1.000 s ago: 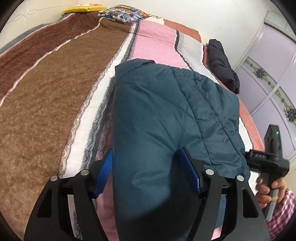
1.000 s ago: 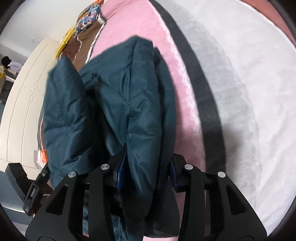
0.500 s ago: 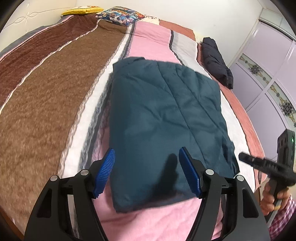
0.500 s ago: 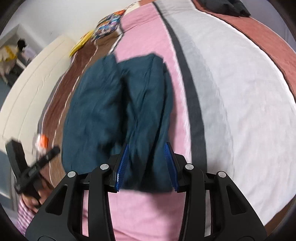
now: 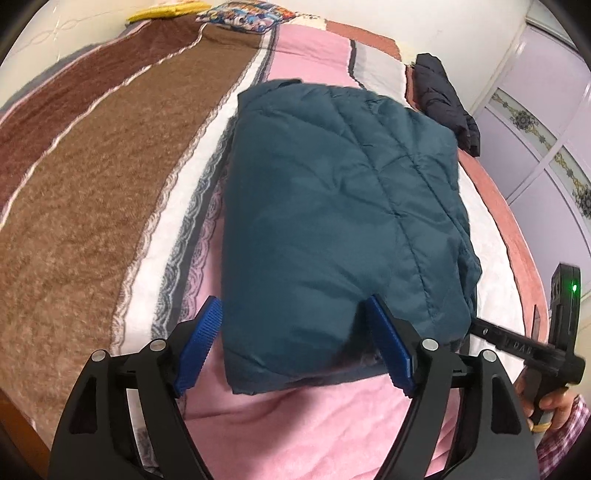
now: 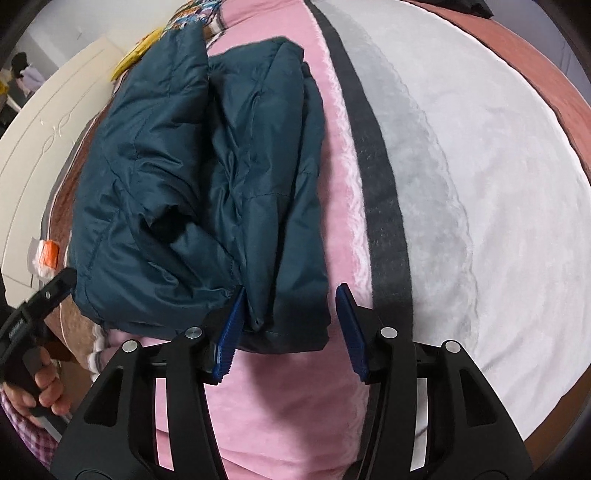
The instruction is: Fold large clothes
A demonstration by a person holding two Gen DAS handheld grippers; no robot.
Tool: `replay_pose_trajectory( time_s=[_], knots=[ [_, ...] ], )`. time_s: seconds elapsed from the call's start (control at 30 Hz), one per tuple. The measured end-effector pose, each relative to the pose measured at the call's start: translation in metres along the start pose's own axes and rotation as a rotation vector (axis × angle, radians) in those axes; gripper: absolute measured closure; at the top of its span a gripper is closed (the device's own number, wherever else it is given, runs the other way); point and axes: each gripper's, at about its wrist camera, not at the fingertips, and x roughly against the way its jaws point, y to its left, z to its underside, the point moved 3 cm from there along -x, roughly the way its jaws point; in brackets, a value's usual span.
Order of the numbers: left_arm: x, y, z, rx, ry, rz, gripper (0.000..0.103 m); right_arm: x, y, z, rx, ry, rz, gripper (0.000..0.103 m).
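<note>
The folded teal puffer jacket [image 5: 340,221] lay on the striped bed blanket [image 5: 92,206], its long axis running from the near edge toward the far pillows, while the left tongs [image 5: 295,347] and right tongs [image 6: 290,328] were opening, pads clear of its near hem.

A wide bed fills the room, covered by a plush blanket [image 5: 92,206] striped brown, white, pink, grey and rust. Patterned [image 5: 240,16] and yellow [image 5: 166,9] pillows lie at its far end under a white wall. Lilac wardrobe doors [image 5: 546,122] with floral trim stand alongside; a cream panelled door [image 6: 40,147] stands opposite.
</note>
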Motion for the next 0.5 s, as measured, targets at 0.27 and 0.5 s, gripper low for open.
replay_pose_trajectory(
  time_s=[0.27, 0.5],
  knots=[
    [0.028, -0.013, 0.006, -0.023, -0.035, -0.026, 0.026, 0.048, 0.013, 0.004, 0.05, -0.129, 0.022, 0.054],
    [0.043, -0.026, 0.025, -0.068, -0.053, -0.101, 0.026, 0.078, 0.036, 0.035, 0.151, -0.216, 0.086, 0.052]
  ],
)
